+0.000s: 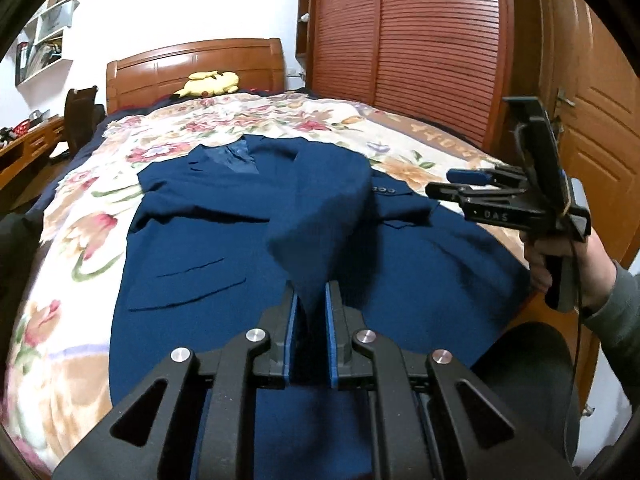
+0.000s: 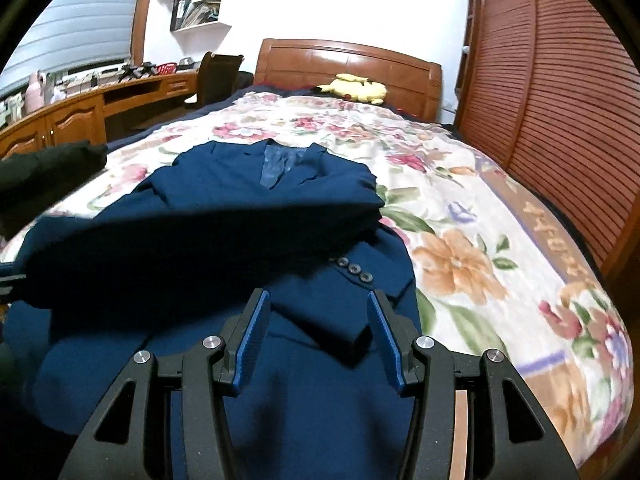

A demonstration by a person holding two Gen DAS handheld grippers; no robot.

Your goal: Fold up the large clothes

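A navy suit jacket (image 1: 192, 240) lies face up on the bed, collar toward the headboard. My left gripper (image 1: 313, 296) is shut on one of its sleeves (image 1: 320, 208), which rises off the jacket as a taut fold into the blue pads. In the right wrist view that sleeve (image 2: 160, 240) stretches across the jacket (image 2: 304, 380) to the left. My right gripper (image 2: 317, 298) hovers open above the jacket's lower right part, near the other cuff and its buttons (image 2: 354, 270), with nothing between its fingers. It also shows as the right gripper (image 1: 442, 184) in a hand on the right.
A floral blanket (image 2: 480, 240) covers the bed. A yellow plush toy (image 2: 356, 88) lies by the wooden headboard (image 1: 192, 68). A slatted wardrobe (image 1: 420, 40) stands along the right. A desk (image 2: 80, 108) and chair (image 2: 216, 76) stand to the left. Dark cloth (image 2: 40, 176) lies at the bed's left edge.
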